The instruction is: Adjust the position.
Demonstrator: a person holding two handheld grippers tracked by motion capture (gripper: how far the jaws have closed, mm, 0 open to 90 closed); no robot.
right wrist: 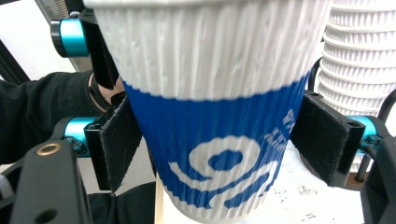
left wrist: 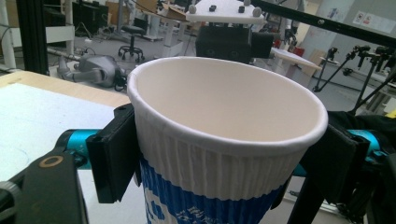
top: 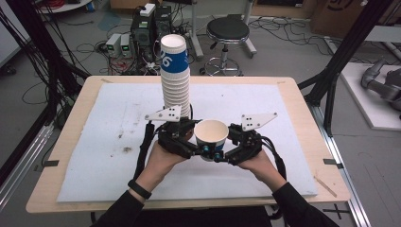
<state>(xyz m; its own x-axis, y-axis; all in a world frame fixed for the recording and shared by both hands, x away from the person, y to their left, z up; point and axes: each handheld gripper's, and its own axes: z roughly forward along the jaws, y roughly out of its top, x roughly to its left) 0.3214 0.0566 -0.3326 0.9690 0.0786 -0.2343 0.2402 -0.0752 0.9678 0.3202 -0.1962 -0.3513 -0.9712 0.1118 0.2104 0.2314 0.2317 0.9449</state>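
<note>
From above I am seeing the single paper cup (top: 211, 135) upright with its mouth open, just in front of the tall stack of paper cups (top: 175, 78) on the white foam mat (top: 94, 142). My left gripper view is showing what the high view cannot: the cup's cream inside and rolled rim (left wrist: 224, 105), with my left gripper (left wrist: 224, 163) pressing a black pad on each ribbed side. My right gripper view is showing the cup's blue band and white logo (right wrist: 219, 154), with the stack just behind it at the right. My right gripper (right wrist: 219, 140) is closing on the blue band from both sides. Both grippers are standing open only as wide as the cup, each clamping it, with the left gripper (top: 182, 142) and the right gripper (top: 239, 144) meeting around it.
</note>
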